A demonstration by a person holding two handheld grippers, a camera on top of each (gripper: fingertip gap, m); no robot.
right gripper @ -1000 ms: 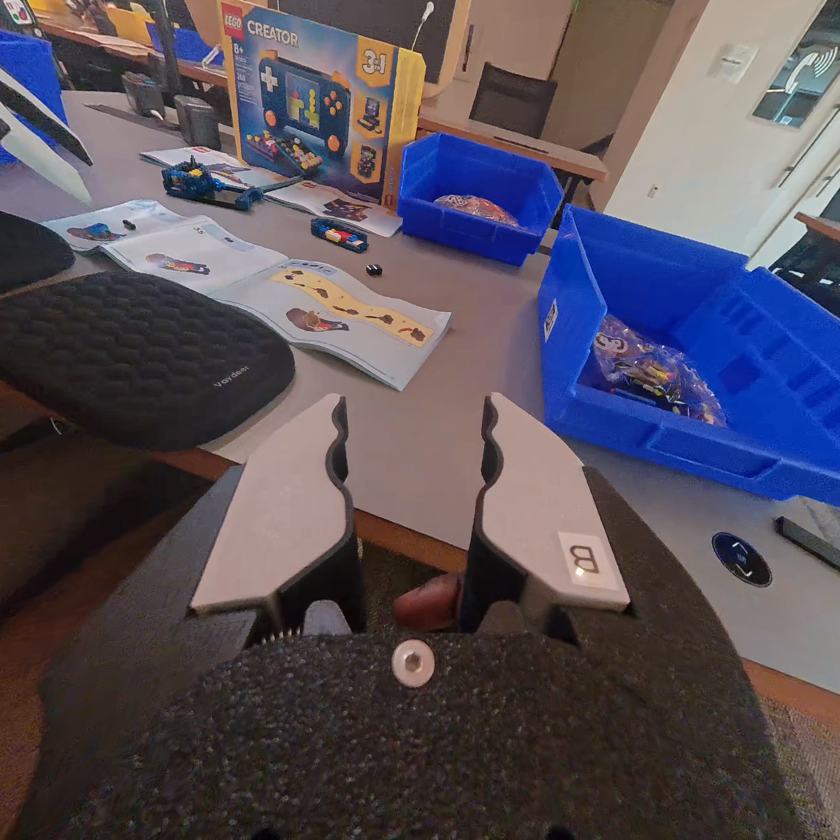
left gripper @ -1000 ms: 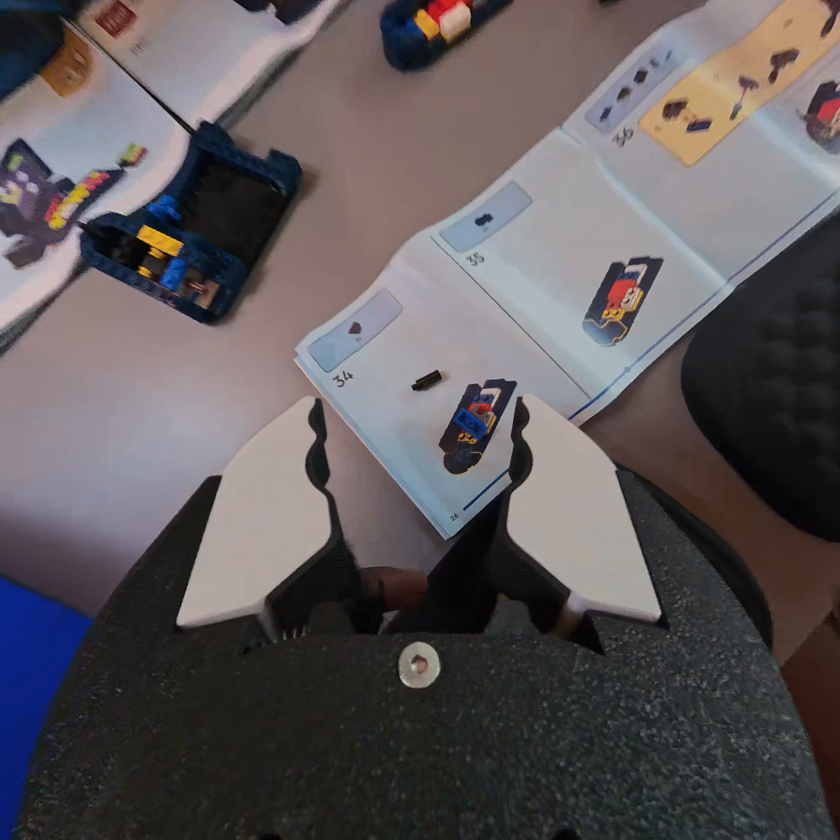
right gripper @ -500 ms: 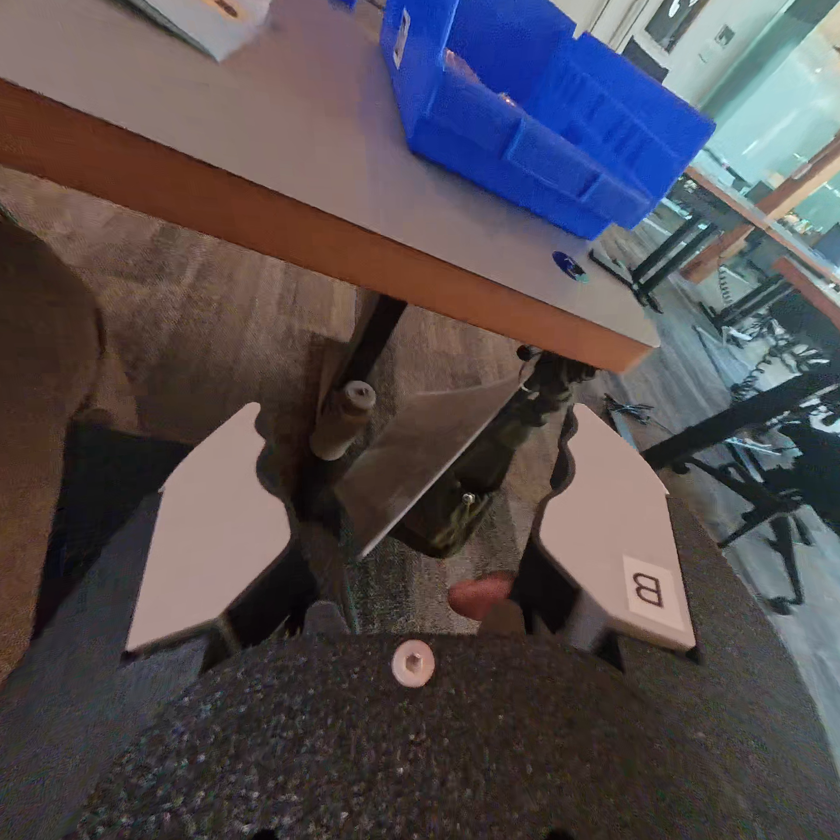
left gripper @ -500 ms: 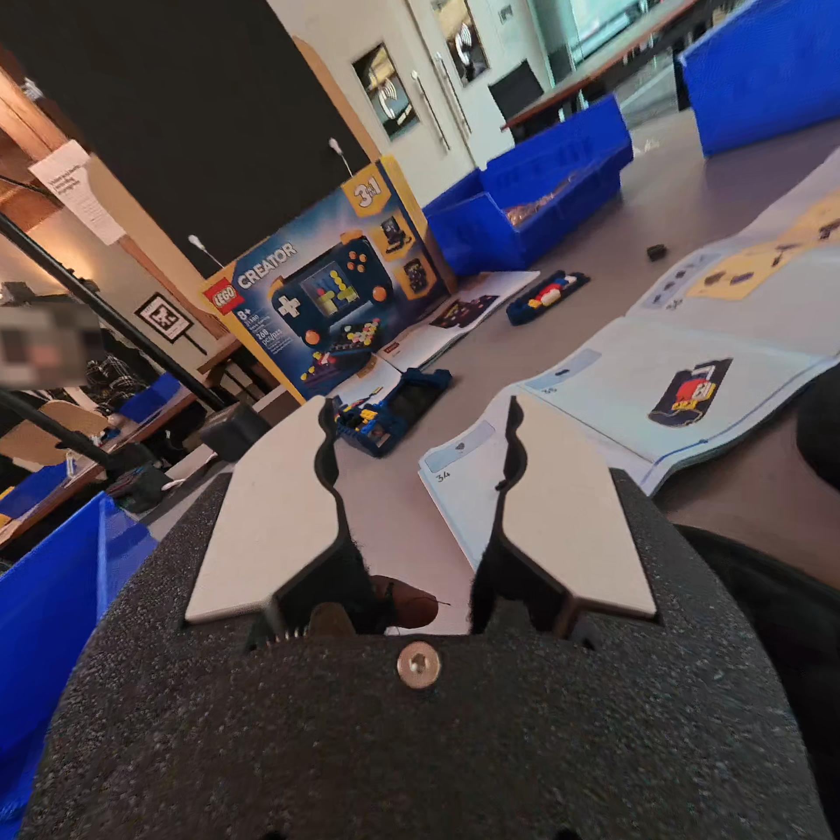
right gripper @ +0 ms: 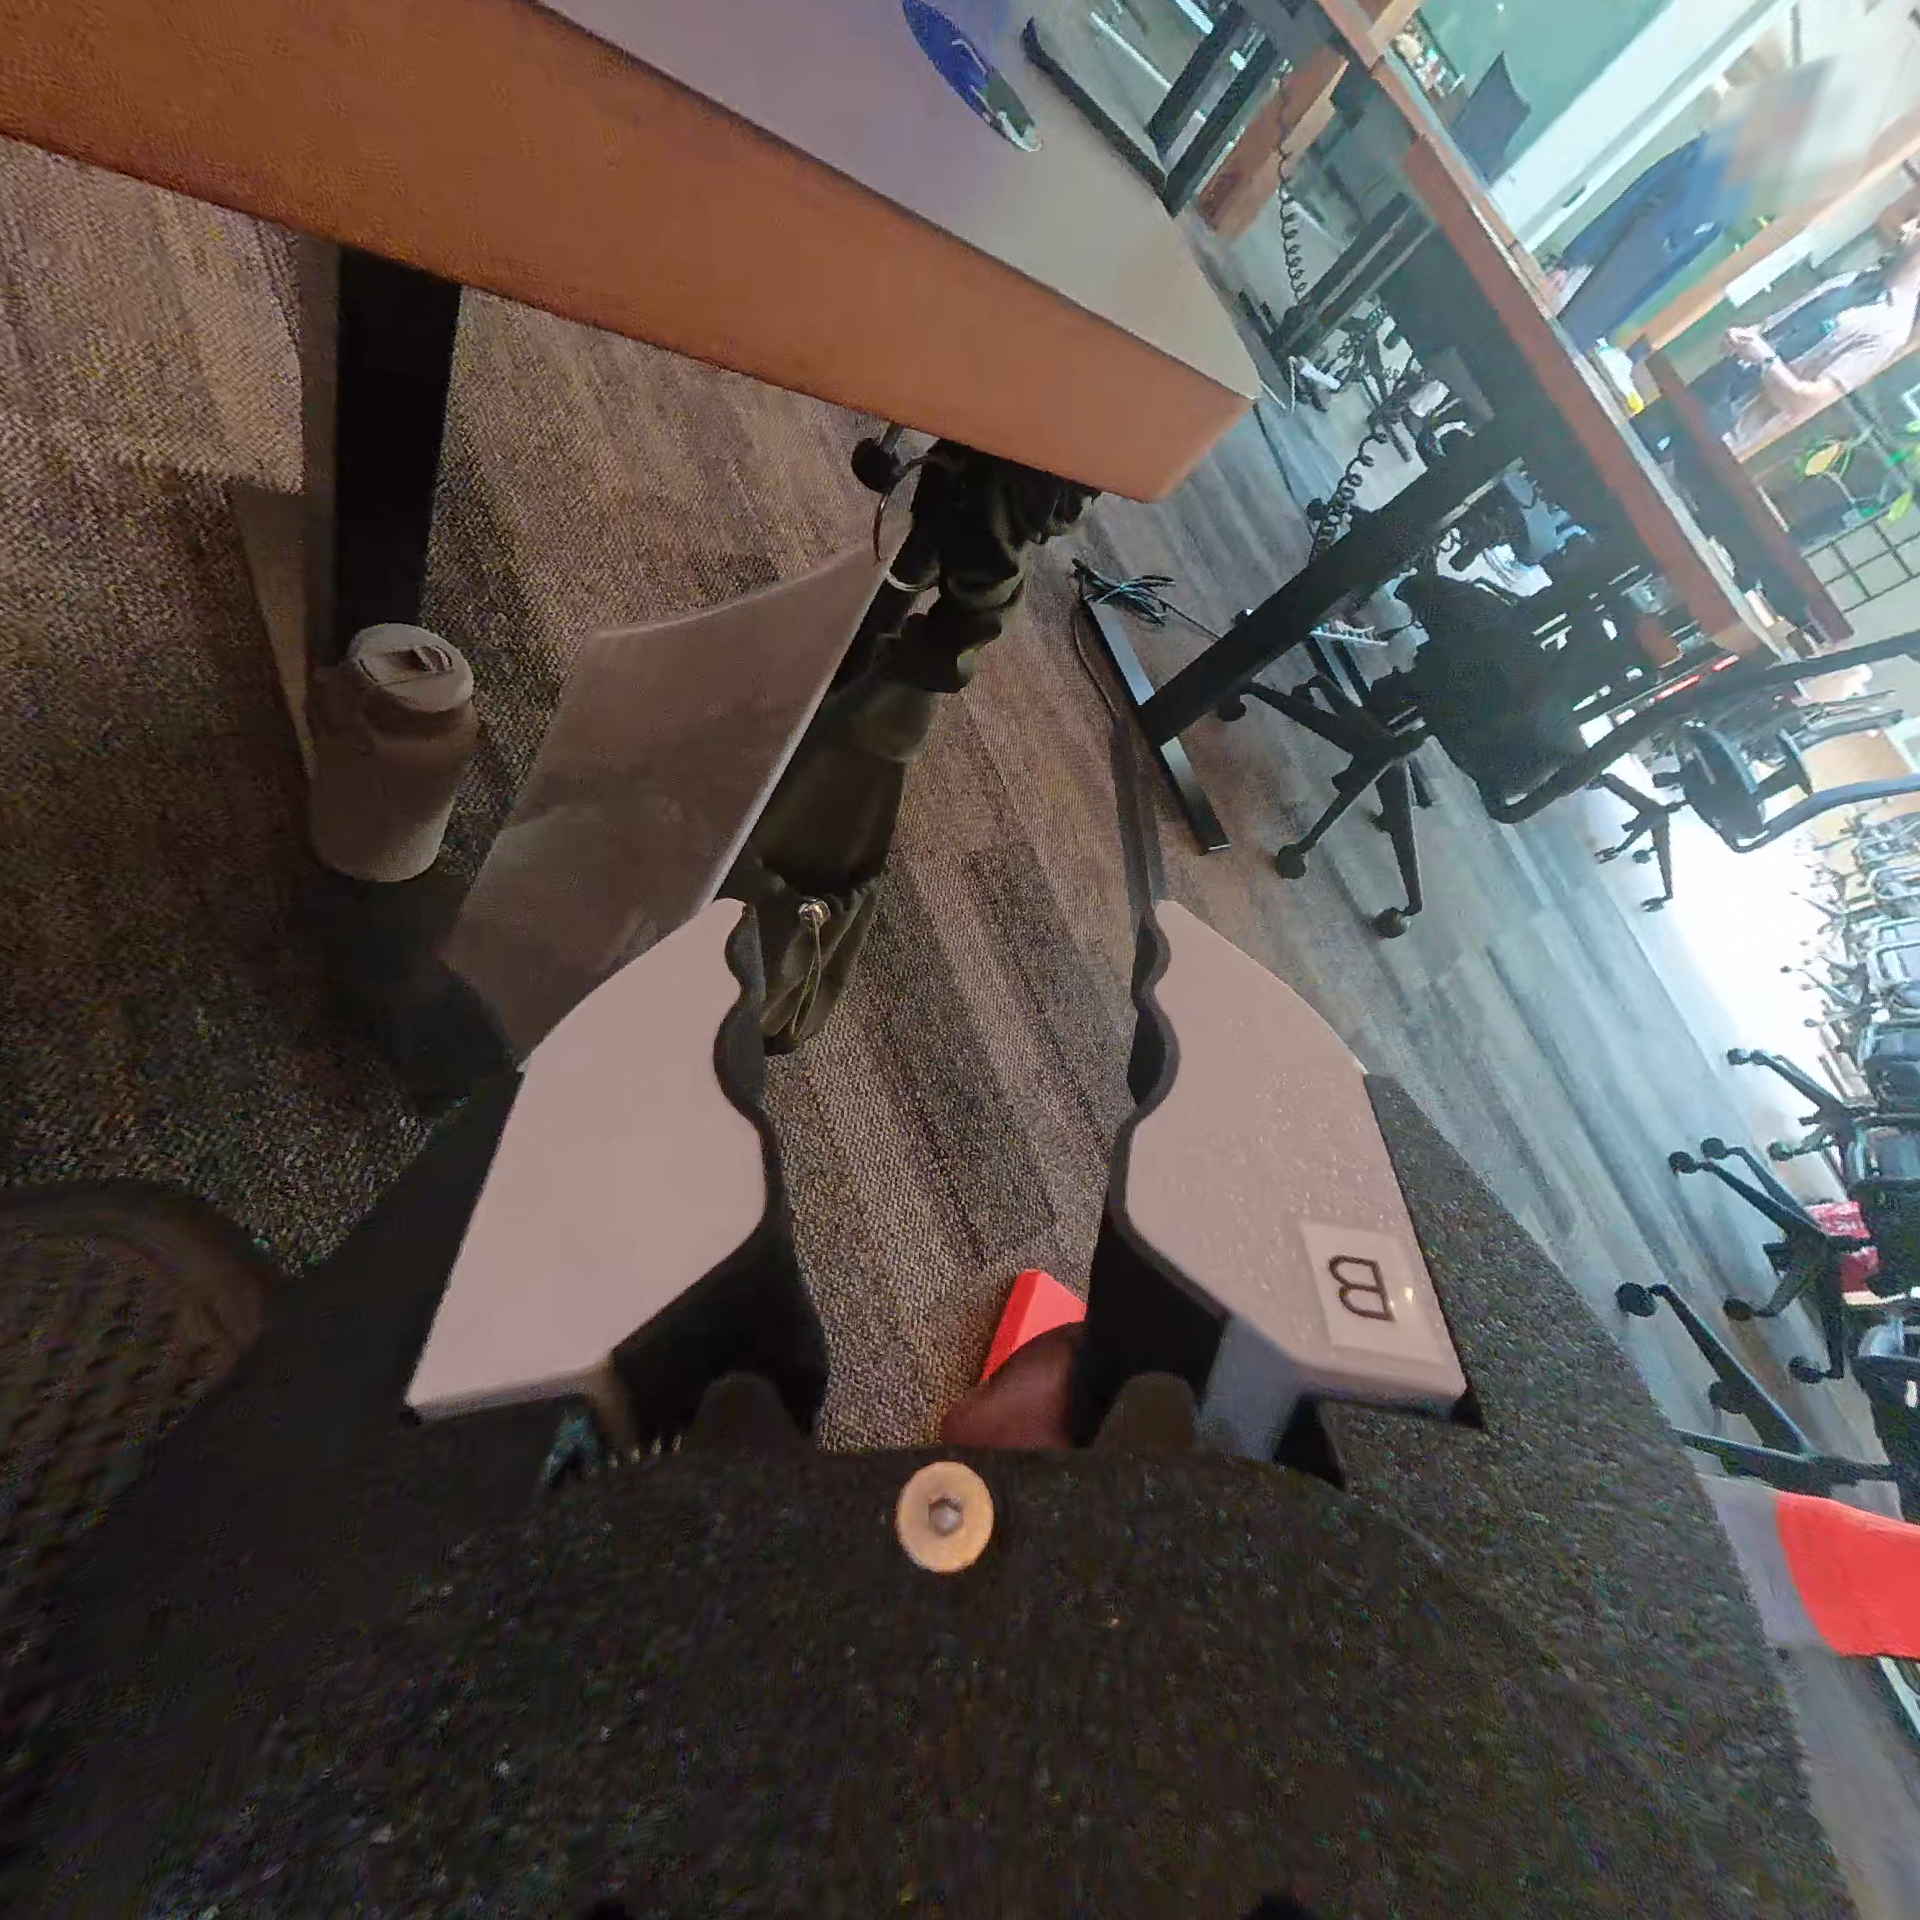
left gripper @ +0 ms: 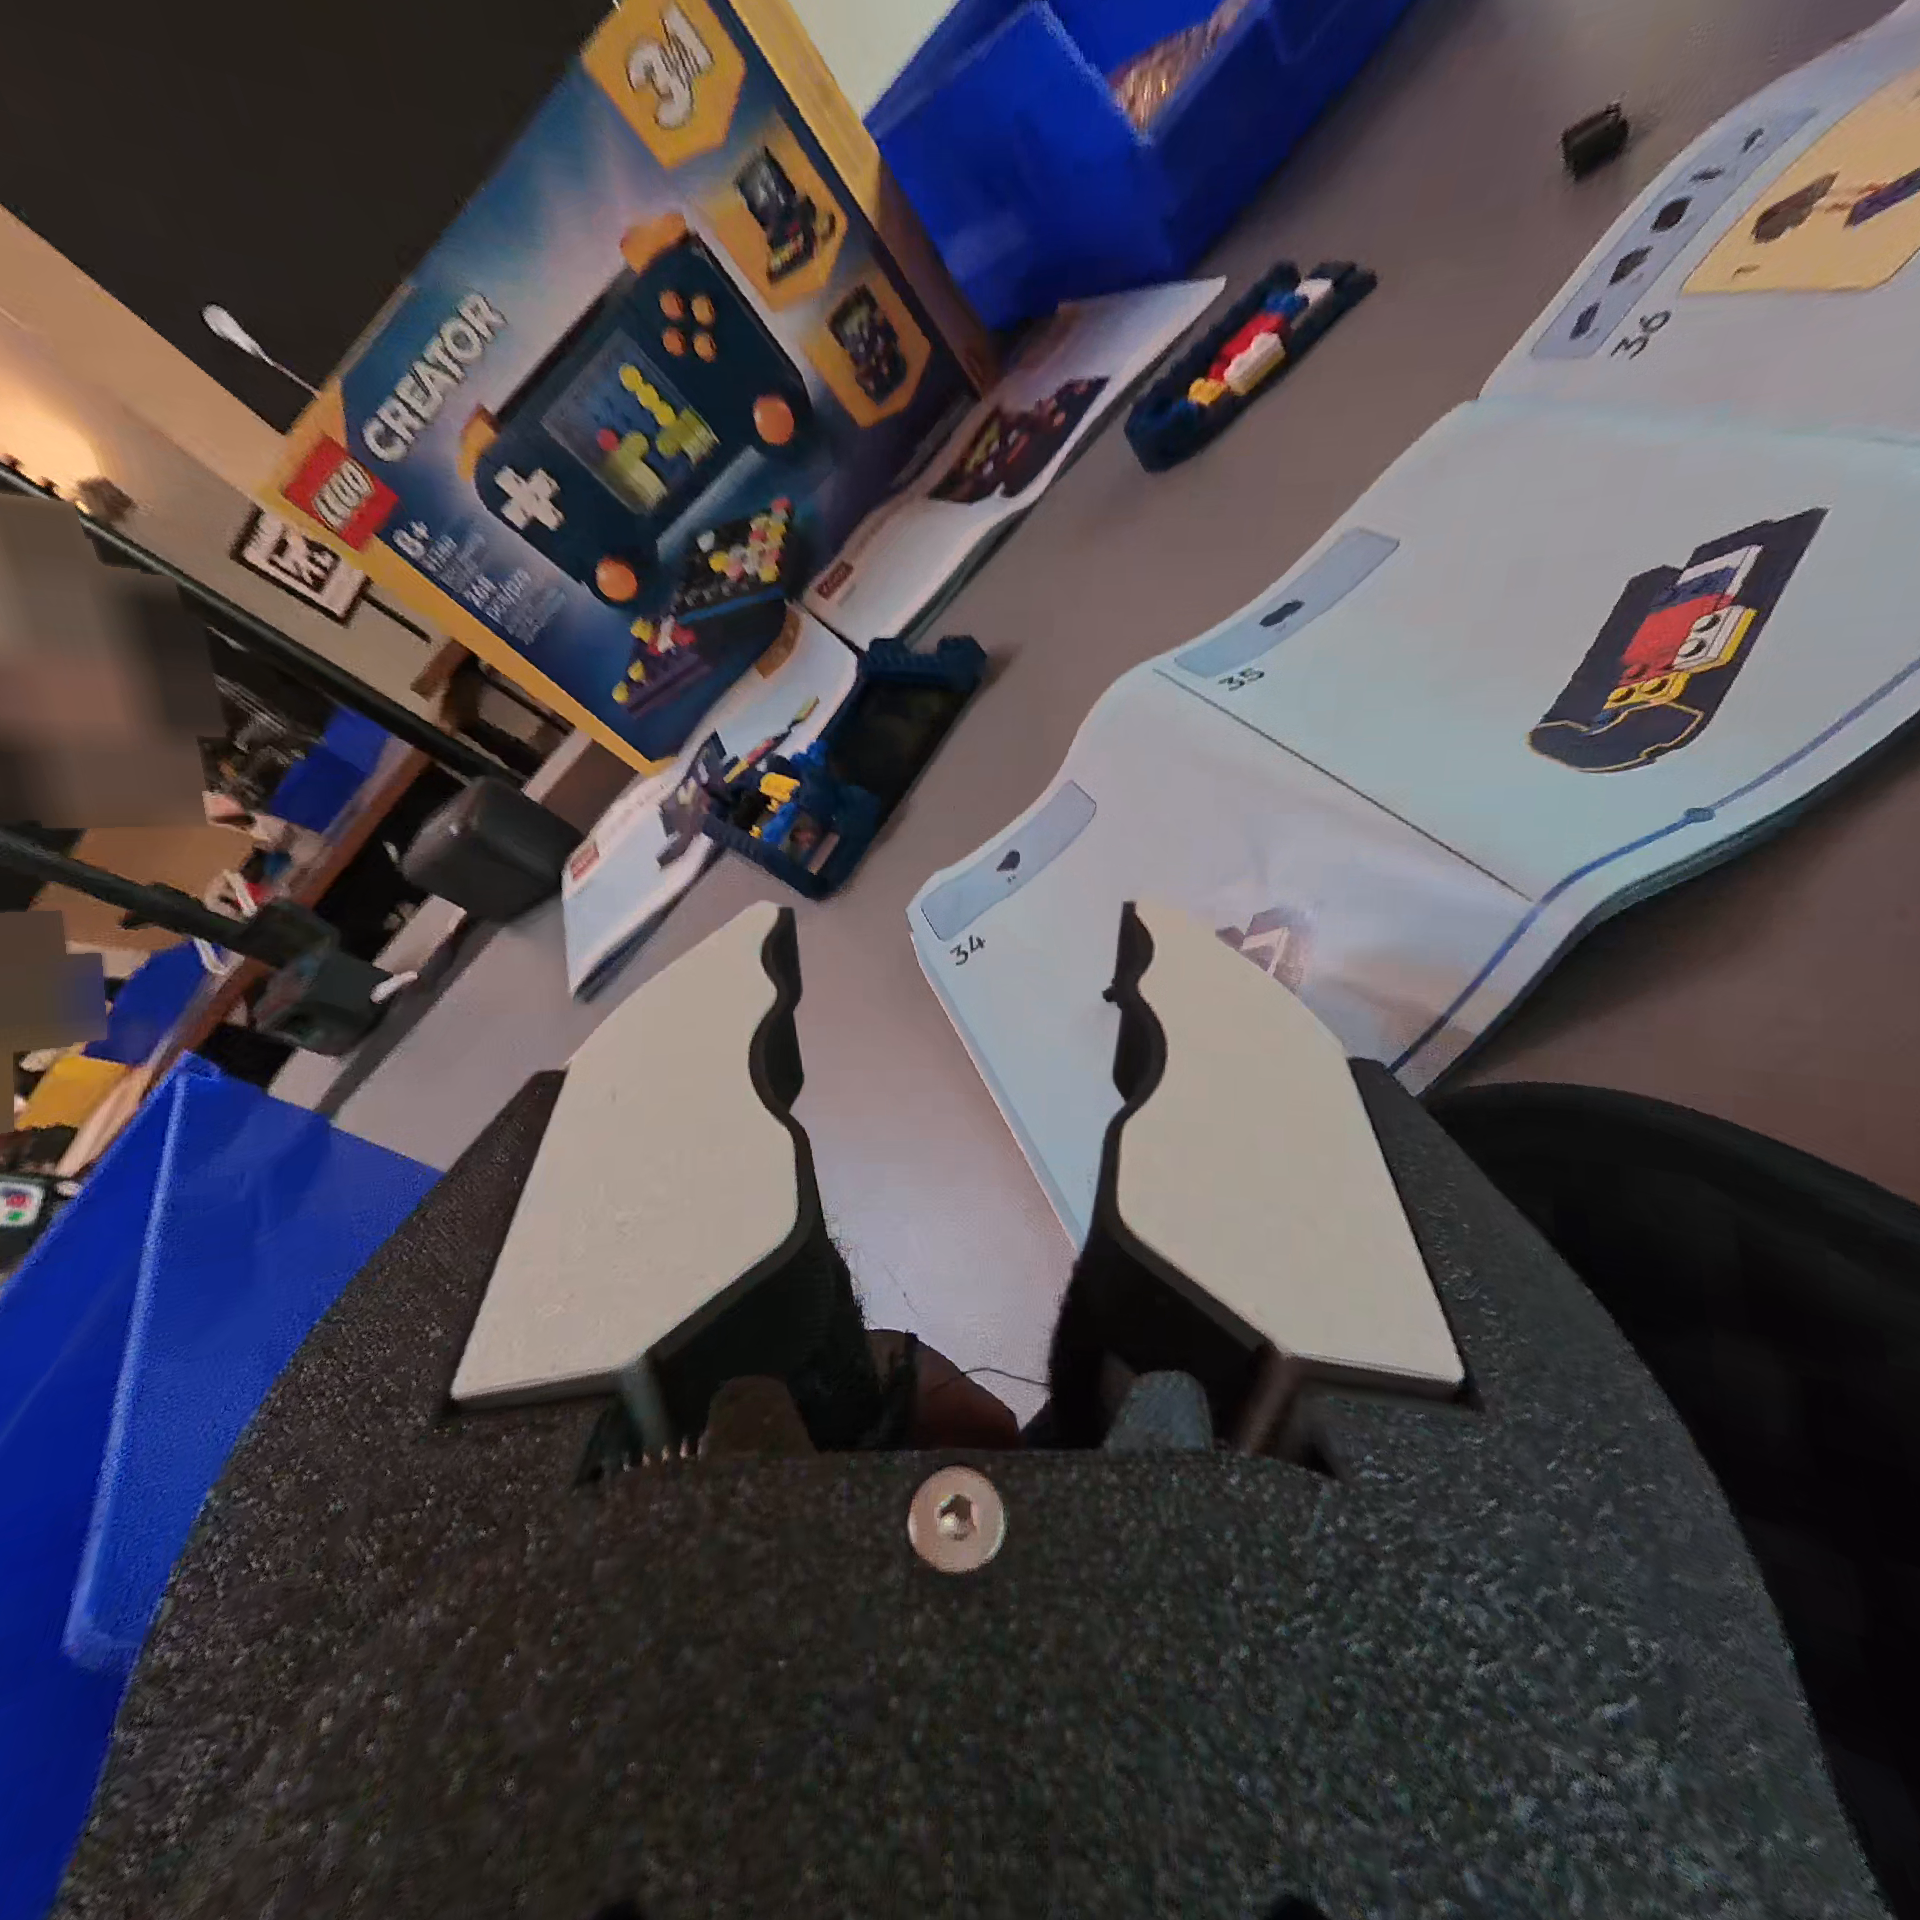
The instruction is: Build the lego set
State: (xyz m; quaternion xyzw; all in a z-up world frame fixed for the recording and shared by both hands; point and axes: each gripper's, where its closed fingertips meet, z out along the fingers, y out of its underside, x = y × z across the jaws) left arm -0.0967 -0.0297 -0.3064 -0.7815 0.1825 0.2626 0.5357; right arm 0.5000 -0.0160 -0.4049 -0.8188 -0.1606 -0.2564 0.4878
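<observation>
My left gripper (left gripper: 951, 925) is open and empty, low over the grey table (left gripper: 883, 1143), at the near corner of an open instruction booklet (left gripper: 1351, 790). Its right finger (left gripper: 1247, 1143) lies over the booklet's corner. A dark blue brick build (left gripper: 831, 769) sits just beyond the fingertips. A toy set box (left gripper: 623, 416) stands behind it. My right gripper (right gripper: 940, 935) is open and empty. It is below the table's wooden edge (right gripper: 623, 239) and points down at the carpet (right gripper: 935, 1143). A dark green pouch (right gripper: 862, 790) hangs just beyond its left fingertip.
A small flat brick build (left gripper: 1247, 353) and a loose black piece (left gripper: 1595, 135) lie farther back, near a blue bin (left gripper: 1039, 156). Another blue bin (left gripper: 156, 1351) is at my left. A grey bottle (right gripper: 390, 758), a table leg (right gripper: 384, 468) and office chairs (right gripper: 1507, 727) stand on the floor.
The left gripper tilted from looking down on the booklet to looking low along the table, its jaws a little narrower. The right gripper dropped from the table top to below its edge.
</observation>
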